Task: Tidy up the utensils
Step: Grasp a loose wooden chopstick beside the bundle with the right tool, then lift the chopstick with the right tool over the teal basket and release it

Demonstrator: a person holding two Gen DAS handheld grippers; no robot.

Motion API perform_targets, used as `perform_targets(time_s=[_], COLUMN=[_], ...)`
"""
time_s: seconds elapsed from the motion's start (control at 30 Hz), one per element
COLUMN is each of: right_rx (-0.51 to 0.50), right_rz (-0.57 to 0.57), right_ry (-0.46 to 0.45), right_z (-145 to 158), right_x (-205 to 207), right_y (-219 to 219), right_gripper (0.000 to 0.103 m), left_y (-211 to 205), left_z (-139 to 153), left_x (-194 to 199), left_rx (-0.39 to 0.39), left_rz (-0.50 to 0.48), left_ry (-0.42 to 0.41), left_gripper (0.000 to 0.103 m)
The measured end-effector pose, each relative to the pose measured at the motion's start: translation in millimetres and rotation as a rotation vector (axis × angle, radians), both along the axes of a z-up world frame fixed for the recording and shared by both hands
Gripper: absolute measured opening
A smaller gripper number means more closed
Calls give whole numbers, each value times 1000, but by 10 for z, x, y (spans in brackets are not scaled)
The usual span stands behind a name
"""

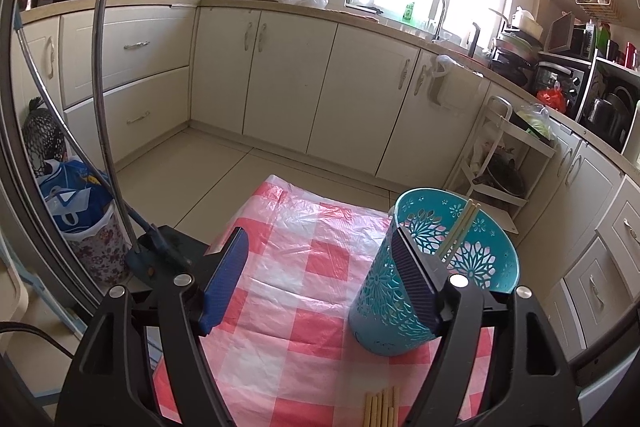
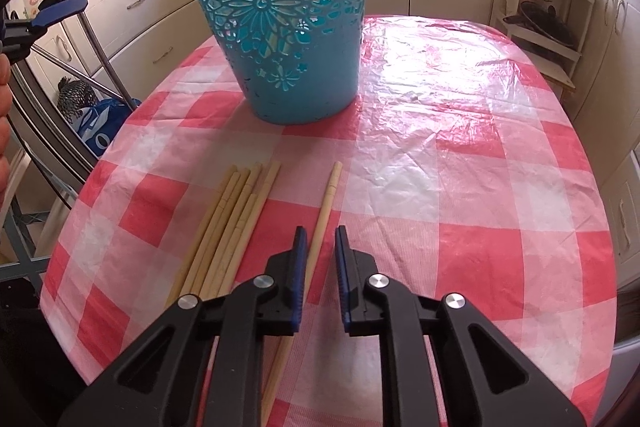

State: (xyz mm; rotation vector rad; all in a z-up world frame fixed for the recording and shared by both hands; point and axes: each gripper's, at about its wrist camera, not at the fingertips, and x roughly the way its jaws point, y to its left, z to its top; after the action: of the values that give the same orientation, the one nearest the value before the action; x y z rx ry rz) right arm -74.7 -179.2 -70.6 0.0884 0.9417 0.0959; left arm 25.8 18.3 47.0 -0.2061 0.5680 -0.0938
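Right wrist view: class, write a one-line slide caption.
Right gripper straddles a single chopstick beside the chopstick bundle, before the teal basket.

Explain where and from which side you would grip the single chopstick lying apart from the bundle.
Grip the single chopstick across its thin shaft near the near end, coming down from above. It lies flat on the tablecloth, apart from the bundle, so pads can straddle it, as the right hand-held gripper does.
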Motion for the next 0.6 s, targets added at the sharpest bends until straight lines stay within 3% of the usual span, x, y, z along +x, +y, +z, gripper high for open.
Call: perform_targets(time_s=[0.17,0.23,0.37,0.5,0.6], right_rx=[-68,0,275,469,545], right_rz=[34,42,28,27,22], right_ry=[-6,14,18,-117,-252], right_z=[1,7,122,541,948], right_x=[24,28,33,-30,-47], right_y=[104,41,-274,-537,-633], right_gripper=[6,6,6,6,6], left_y=[-36,-36,6,78,153], left_z=[-13,-10,-4,5,6], left_x=[-7,-6,-7,-1,5], left_rx=[7,6,-2,-8,-23], left_rz=[-16,-21,-21,-17,-5], left_ry=[4,8,13,17,24], left_gripper=[70,70,70,70,70])
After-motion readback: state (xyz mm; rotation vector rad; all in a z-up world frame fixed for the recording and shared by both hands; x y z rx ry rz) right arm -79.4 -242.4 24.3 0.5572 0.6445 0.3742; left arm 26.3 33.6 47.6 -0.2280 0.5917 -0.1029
